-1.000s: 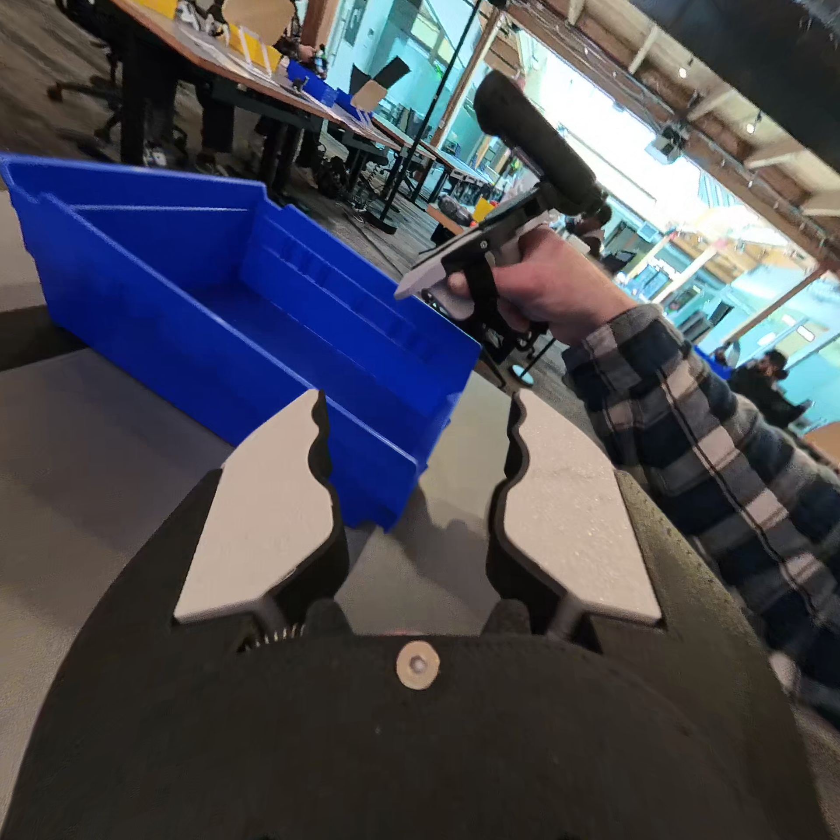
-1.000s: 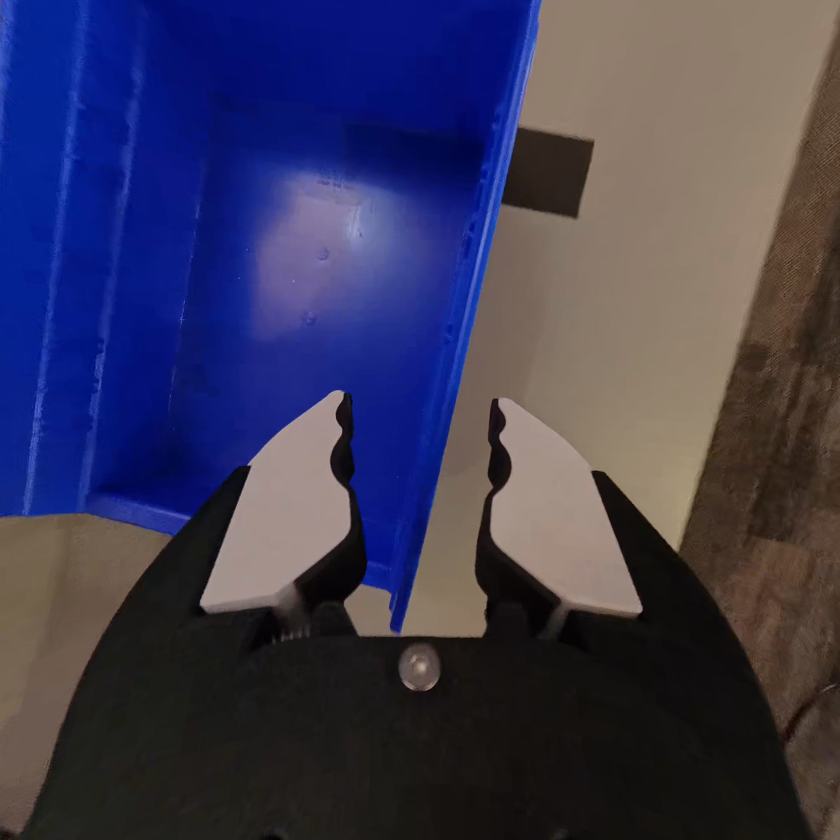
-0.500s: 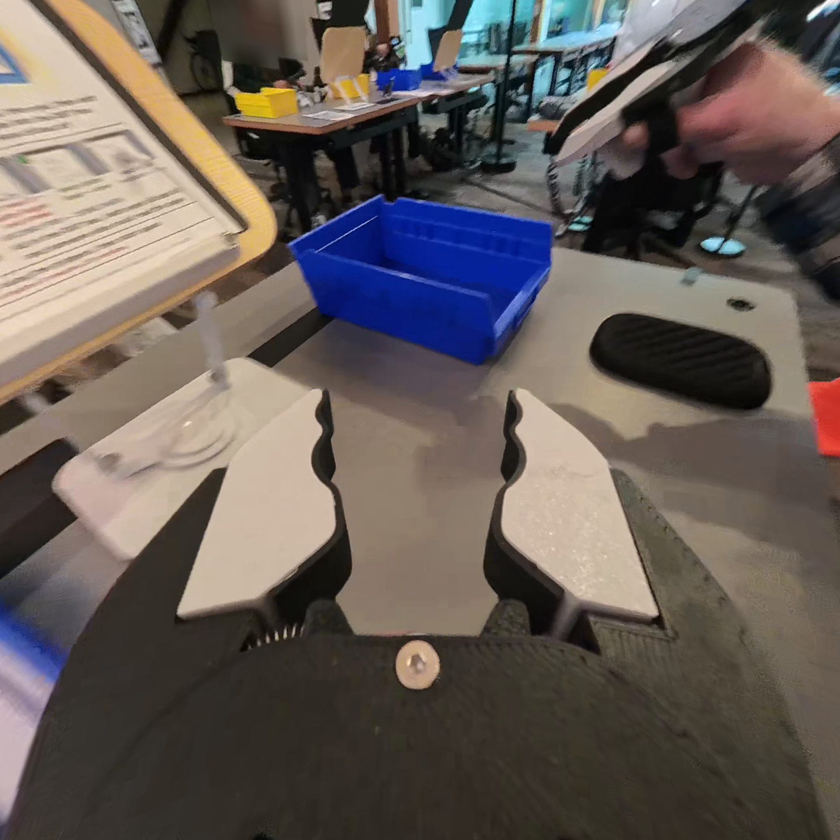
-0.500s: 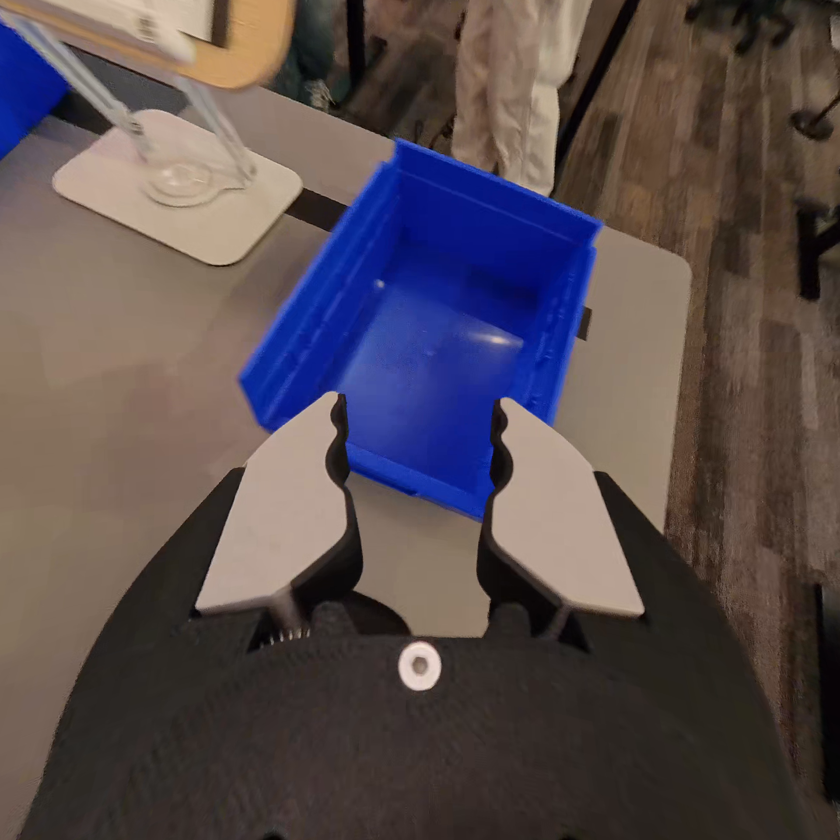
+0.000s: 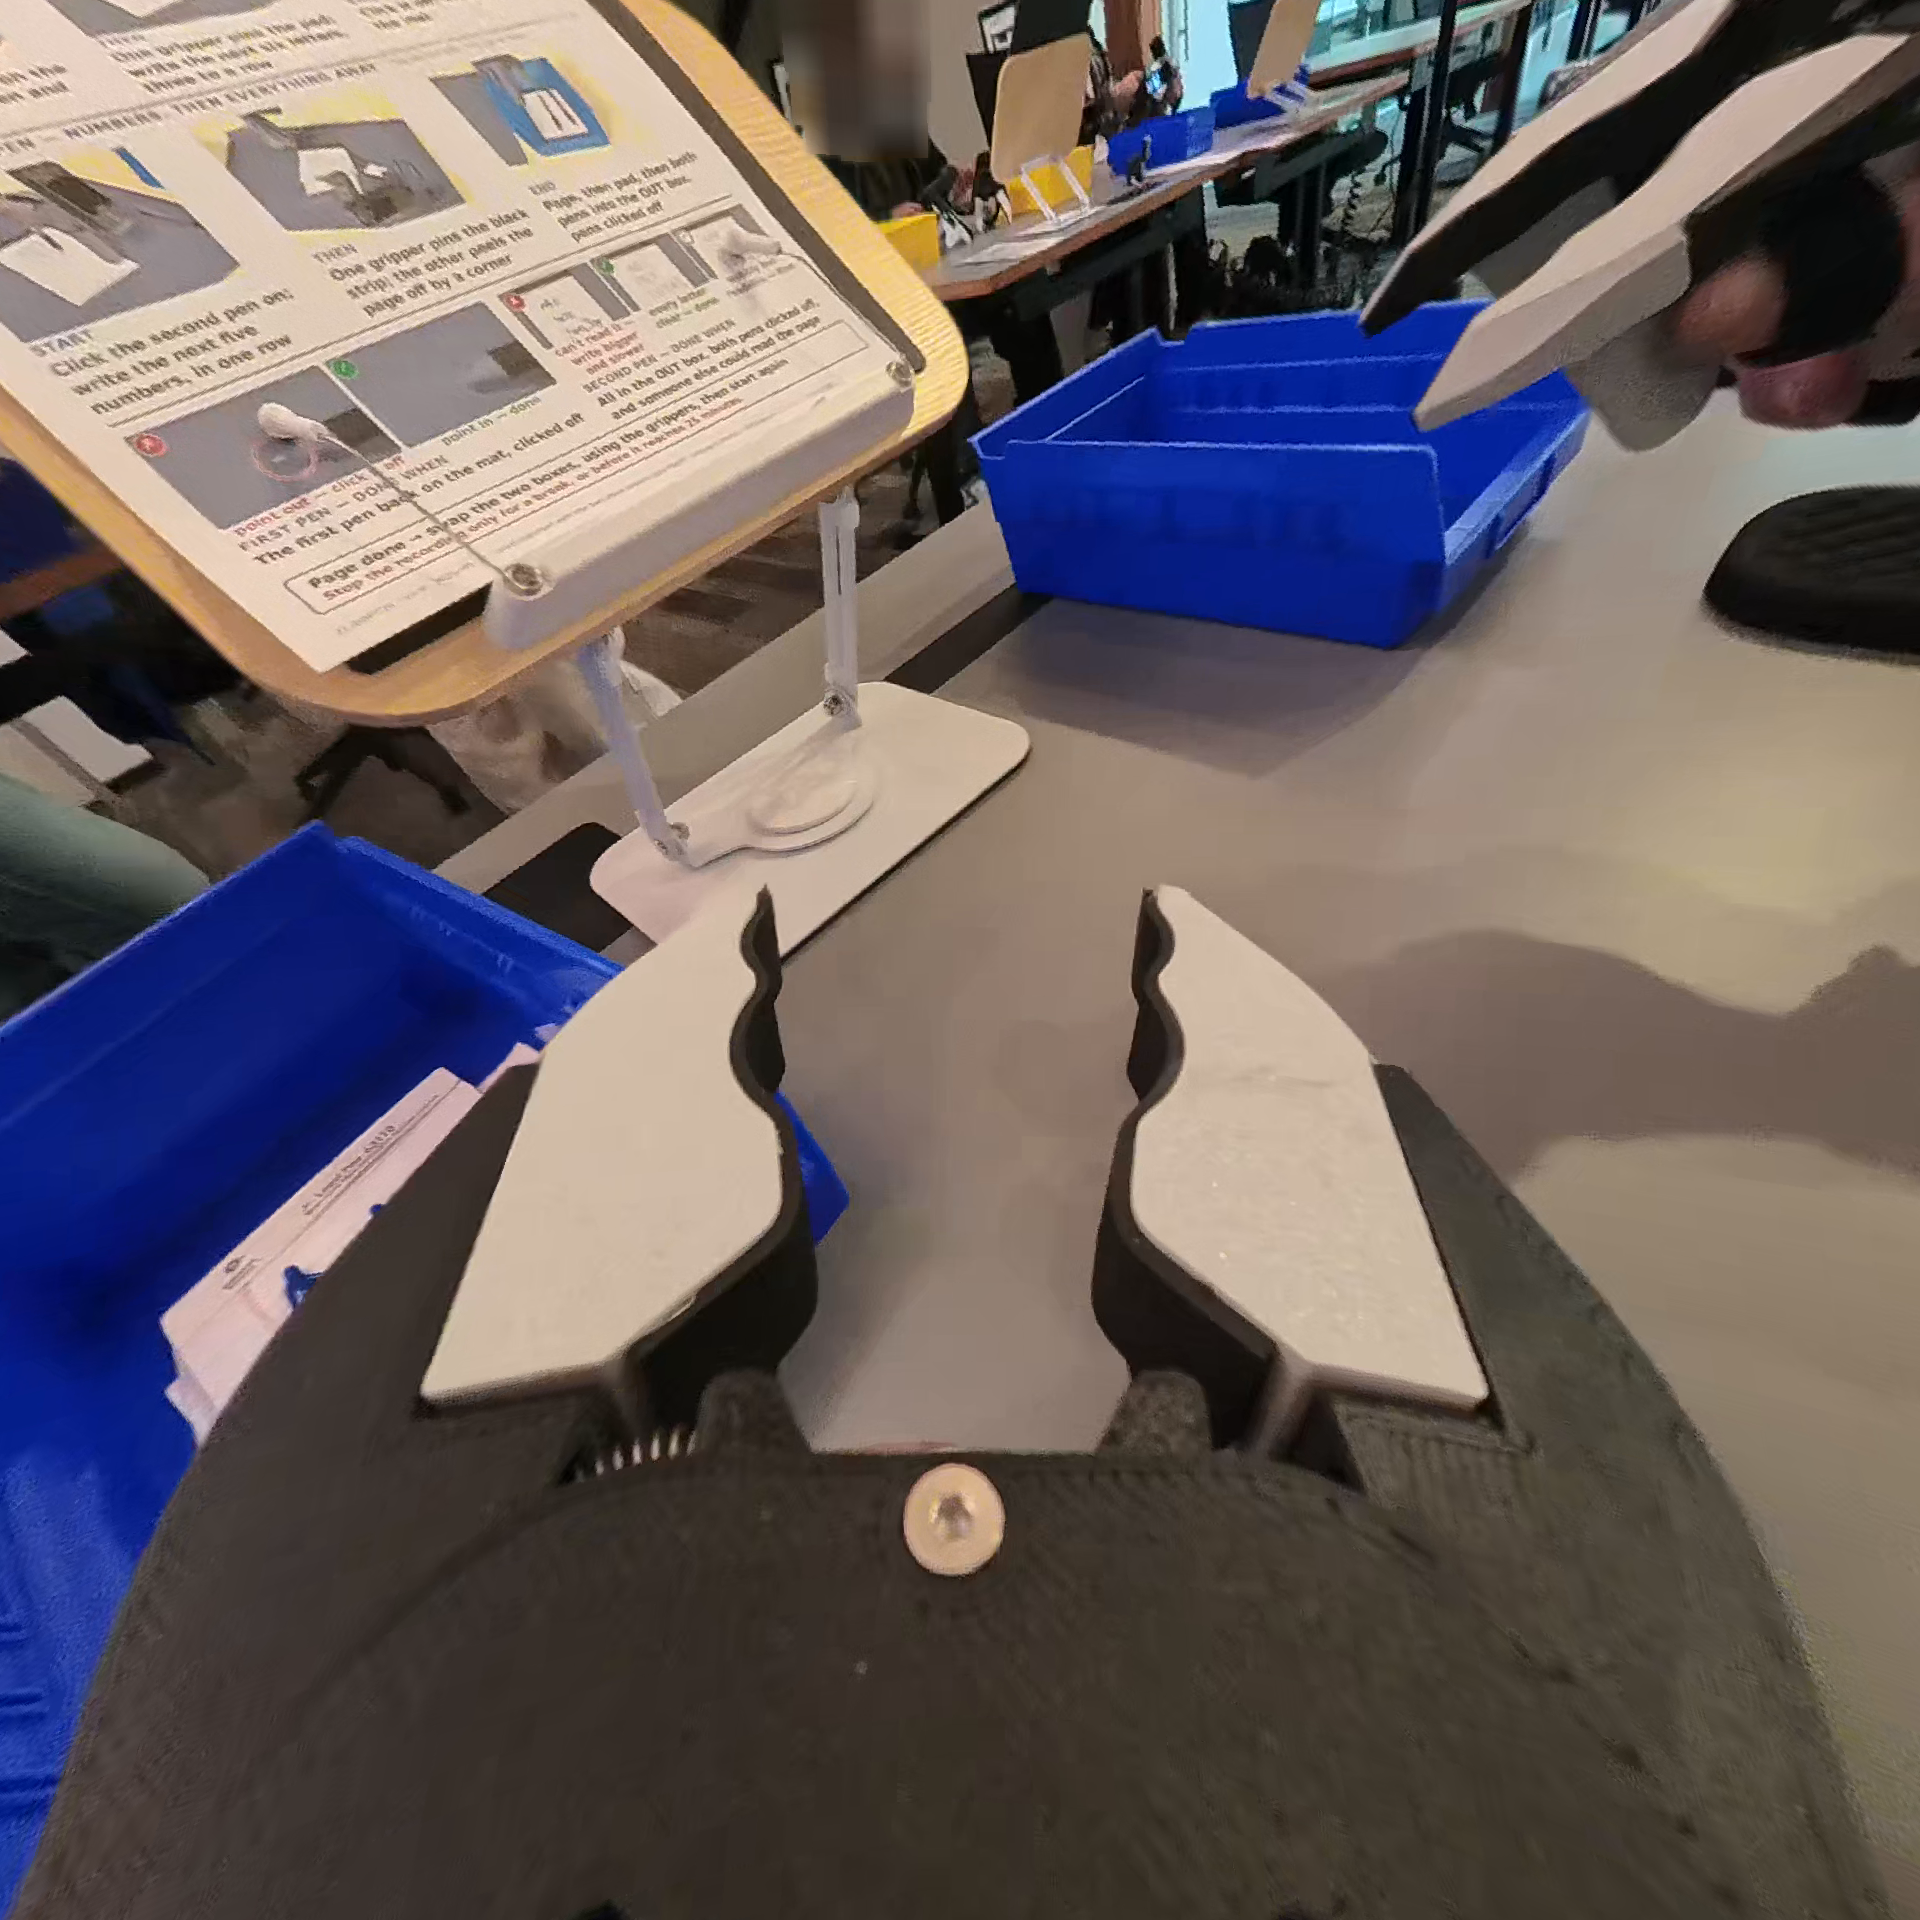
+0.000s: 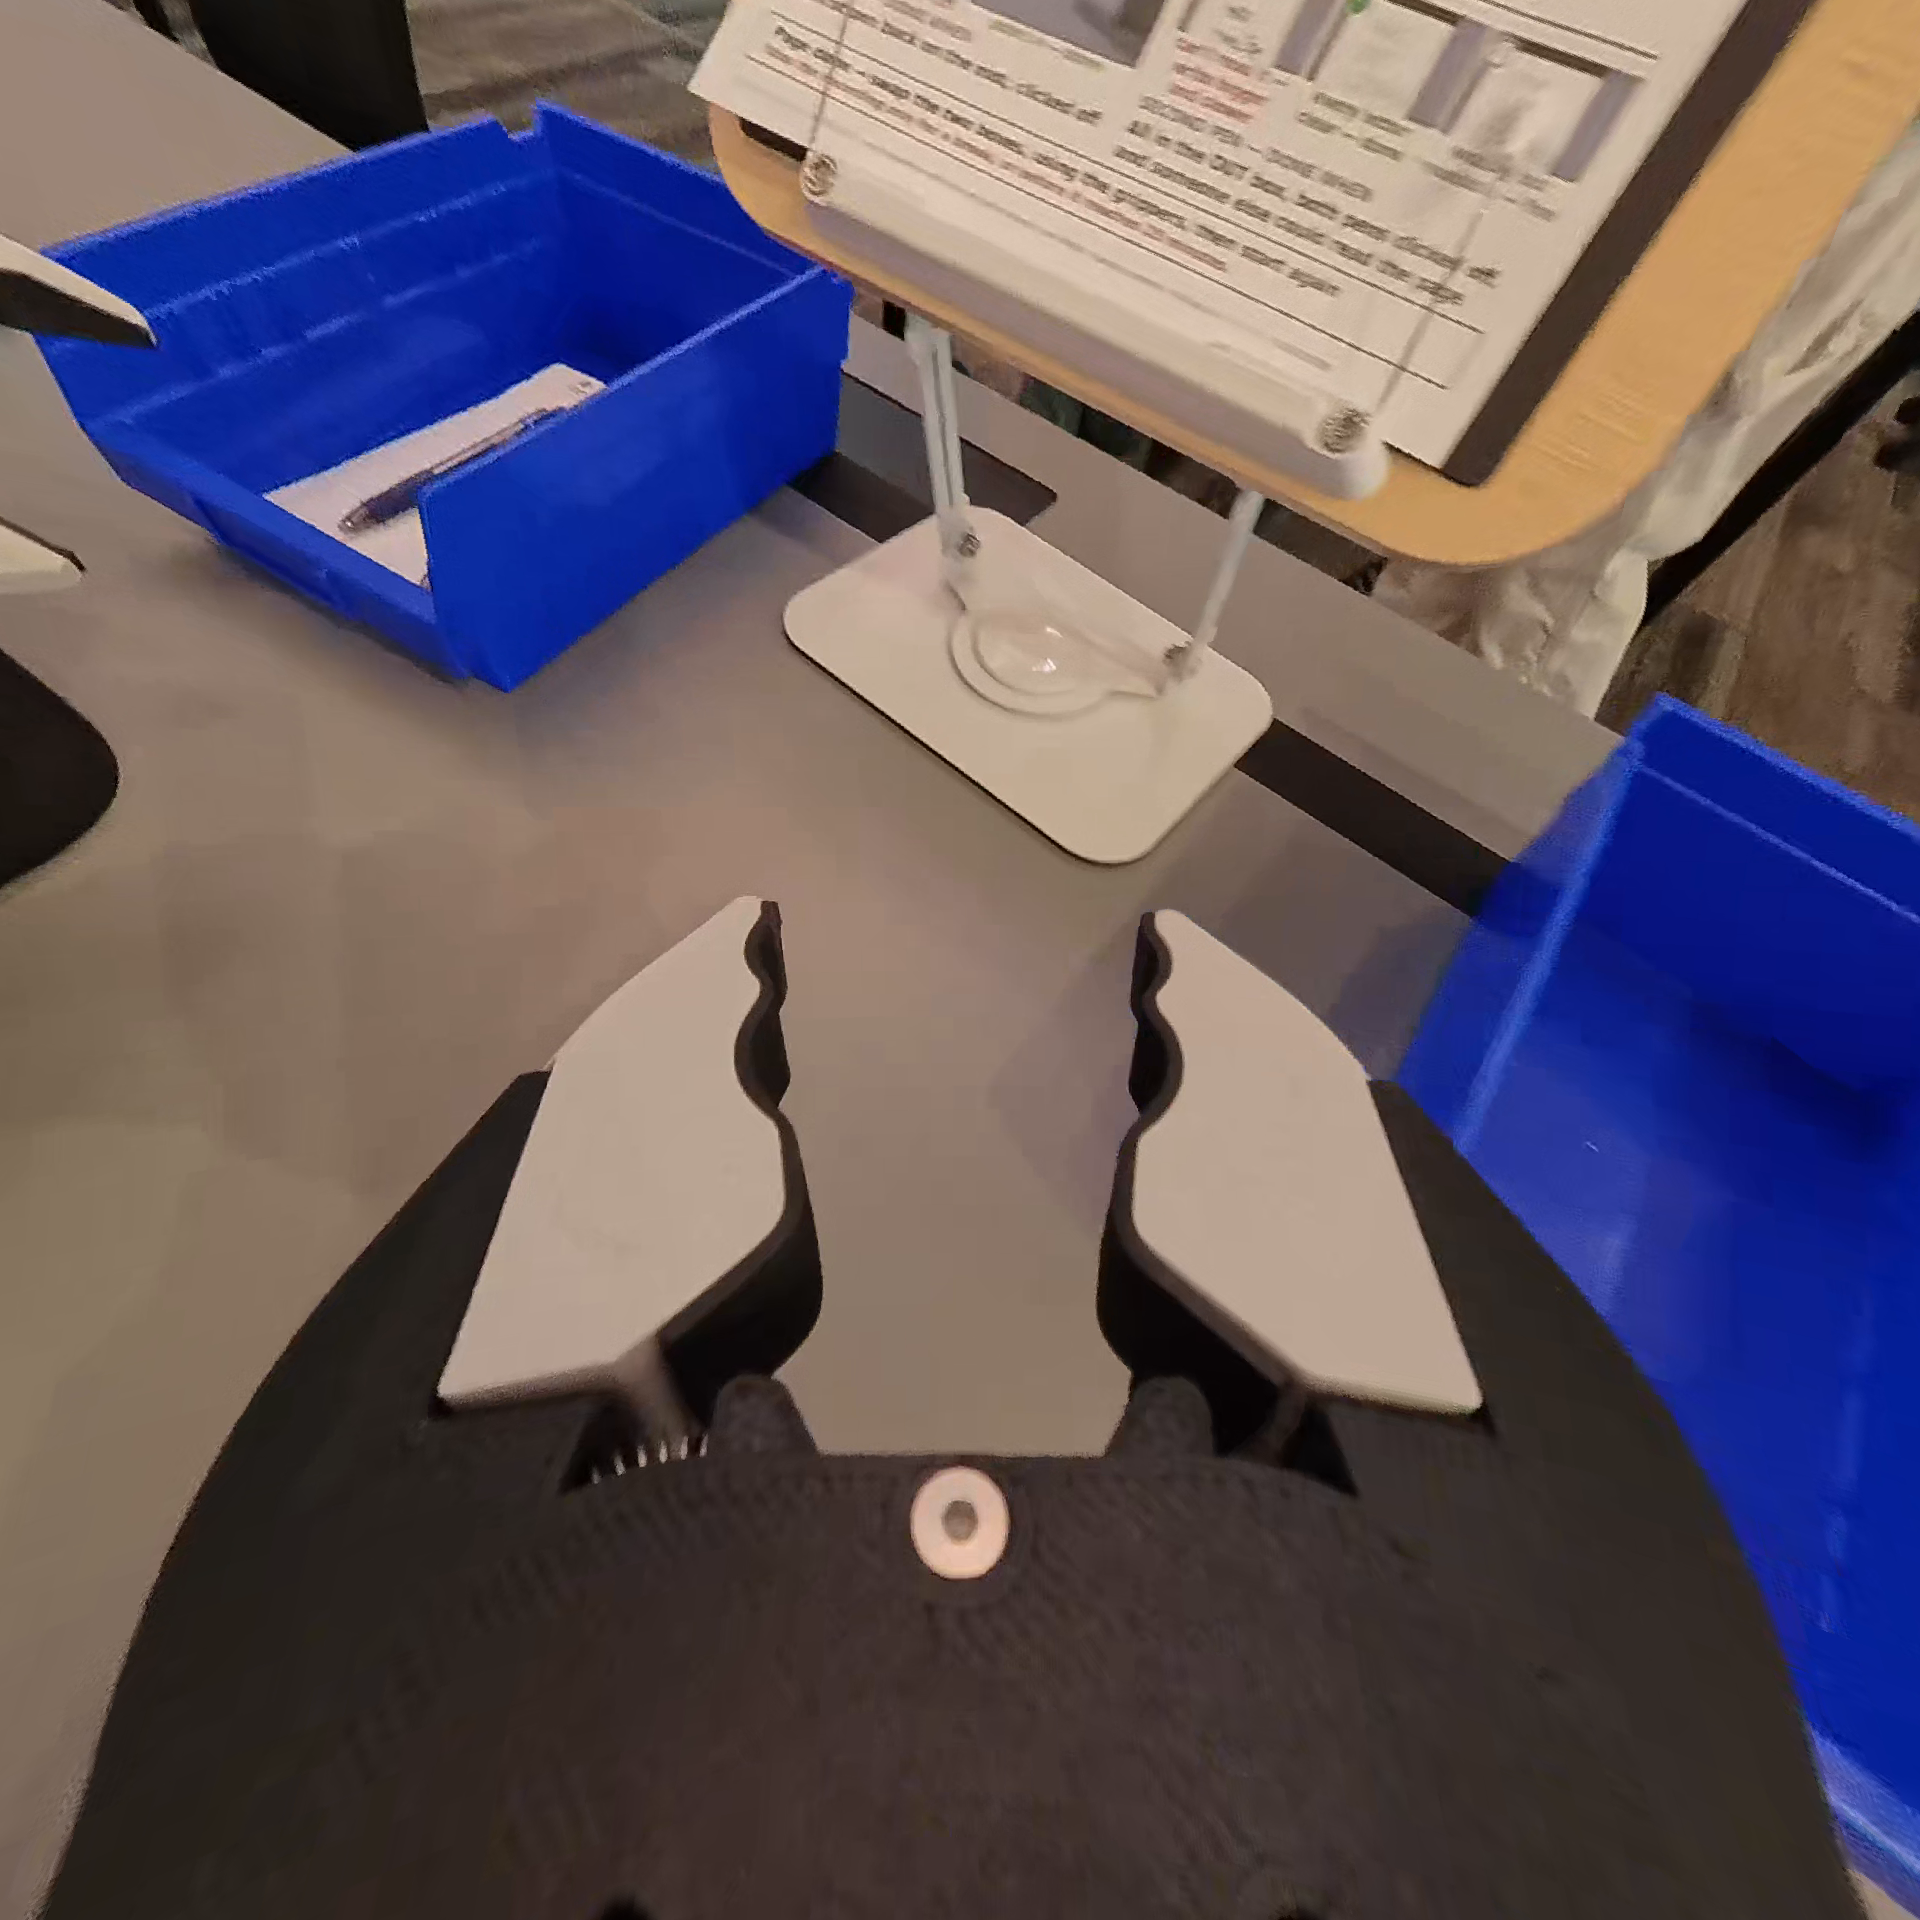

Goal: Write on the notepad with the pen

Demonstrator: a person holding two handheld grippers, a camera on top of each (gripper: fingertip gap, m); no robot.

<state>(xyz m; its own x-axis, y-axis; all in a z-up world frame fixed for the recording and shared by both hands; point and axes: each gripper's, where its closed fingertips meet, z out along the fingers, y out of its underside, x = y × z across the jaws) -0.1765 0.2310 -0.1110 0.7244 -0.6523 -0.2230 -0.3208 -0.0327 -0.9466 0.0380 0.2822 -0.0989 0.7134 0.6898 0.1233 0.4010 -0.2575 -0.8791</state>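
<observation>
A white notepad [image 6: 520, 400] lies in a blue bin [image 6: 623, 478] at the table's far left, with a dark blue pen [image 6: 447, 483] on top of it. In the left wrist view the same bin [image 5: 208, 1018] is at the lower left and the notepad [image 5: 312, 1247] is partly hidden by my finger. My left gripper [image 5: 956, 914] is open and empty, above the table just right of that bin. My right gripper [image 6: 956, 920] is open and empty over bare table. It also shows at the upper right of the left wrist view [image 5: 1397, 372], held by a hand.
An instruction board on a white stand [image 6: 1029, 707] is at the table's back edge between the bins. A second blue bin [image 5: 1226, 540], empty, is at the right [image 6: 1662, 1091]. A black pad [image 5: 1818, 571] lies beside it. Another black pad [image 6: 42, 769] is at the left.
Both grippers have drawn back from the empty blue bin and swung left. The board, stand and the bin with the notepad have come into view. Both stay open.
</observation>
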